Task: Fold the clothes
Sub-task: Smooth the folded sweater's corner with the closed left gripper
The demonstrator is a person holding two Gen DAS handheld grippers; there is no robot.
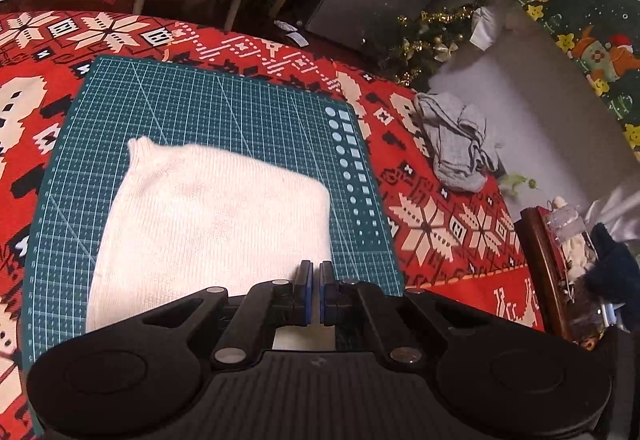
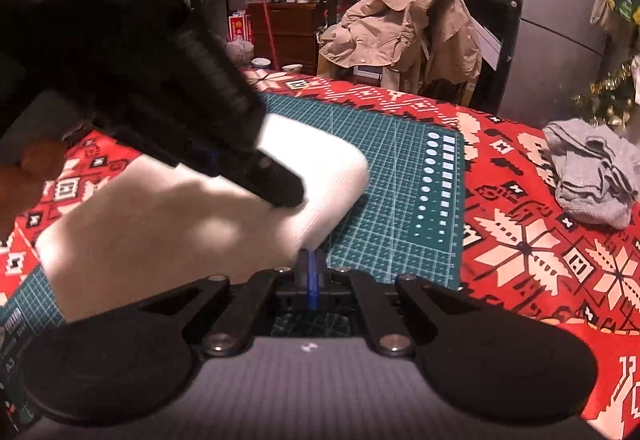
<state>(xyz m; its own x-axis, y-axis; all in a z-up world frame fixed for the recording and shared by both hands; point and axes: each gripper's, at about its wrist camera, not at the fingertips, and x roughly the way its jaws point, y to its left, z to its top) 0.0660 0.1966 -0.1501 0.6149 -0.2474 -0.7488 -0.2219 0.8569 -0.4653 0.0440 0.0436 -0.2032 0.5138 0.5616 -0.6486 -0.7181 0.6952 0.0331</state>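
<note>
A white knit garment (image 1: pixel 208 216) lies part-folded on the green cutting mat (image 1: pixel 224 104), mid-bench. The left hand-held gripper (image 1: pixel 316 292), jaws a sliver apart, hovers at its near edge; the right hand-held gripper (image 2: pixel 312 280) looks pinched together at its corner. Whether either holds cloth is unclear; a loose pinch could spill the fold. A grey garment (image 2: pixel 592 176) waits crumpled near the bench's right edge.

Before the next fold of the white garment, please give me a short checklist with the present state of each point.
1. White sweater lies on the green cutting mat: ok.
2. Left tongs nearly closed, nothing visible between them: ok.
3. Right tongs gripping the sweater edge: cannot tell.
4. Left tongs over the sweater in the right view: ok.
5. Grey garment apart from the mat: ok.
</note>
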